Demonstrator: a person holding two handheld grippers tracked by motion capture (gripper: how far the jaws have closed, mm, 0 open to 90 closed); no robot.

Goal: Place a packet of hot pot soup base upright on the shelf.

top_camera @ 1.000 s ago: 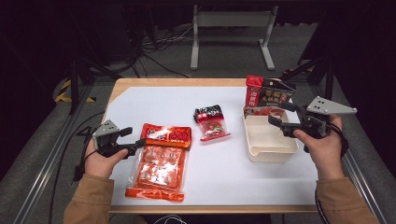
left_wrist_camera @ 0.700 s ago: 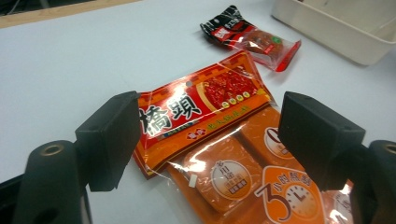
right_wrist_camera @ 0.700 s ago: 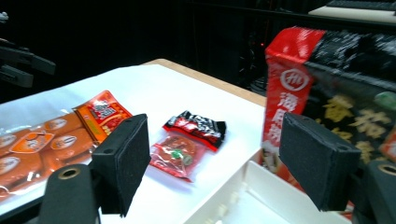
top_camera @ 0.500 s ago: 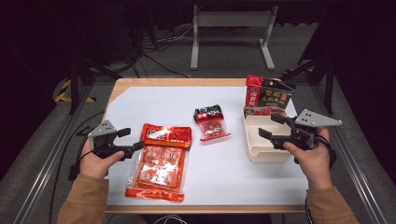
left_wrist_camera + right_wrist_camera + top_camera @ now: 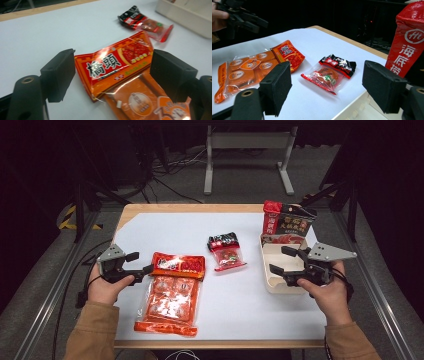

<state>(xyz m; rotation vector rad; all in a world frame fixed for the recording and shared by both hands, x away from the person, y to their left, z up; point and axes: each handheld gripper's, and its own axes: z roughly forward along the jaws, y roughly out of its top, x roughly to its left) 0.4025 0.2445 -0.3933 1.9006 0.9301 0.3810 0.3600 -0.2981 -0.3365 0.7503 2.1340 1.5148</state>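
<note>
Left gripper [image 5: 145, 262] gapes beside the large orange plastic snack packet [image 5: 170, 295], untouched. Right gripper [image 5: 277, 260], released, hovers over the empty cream tray [image 5: 272, 287]. Nothing is packed yet.

Two grippers are up: the left gripper [image 5: 143, 262] and the right gripper [image 5: 278, 260]. Off the left gripper's tips lies one large orange packet [image 5: 171, 292]. Between the tools sits one small red-and-black packet [image 5: 227, 251]. Under the right gripper, one beige tray [image 5: 276, 286]; past it, one red carton [image 5: 286, 222], perhaps two pressed together.
</note>
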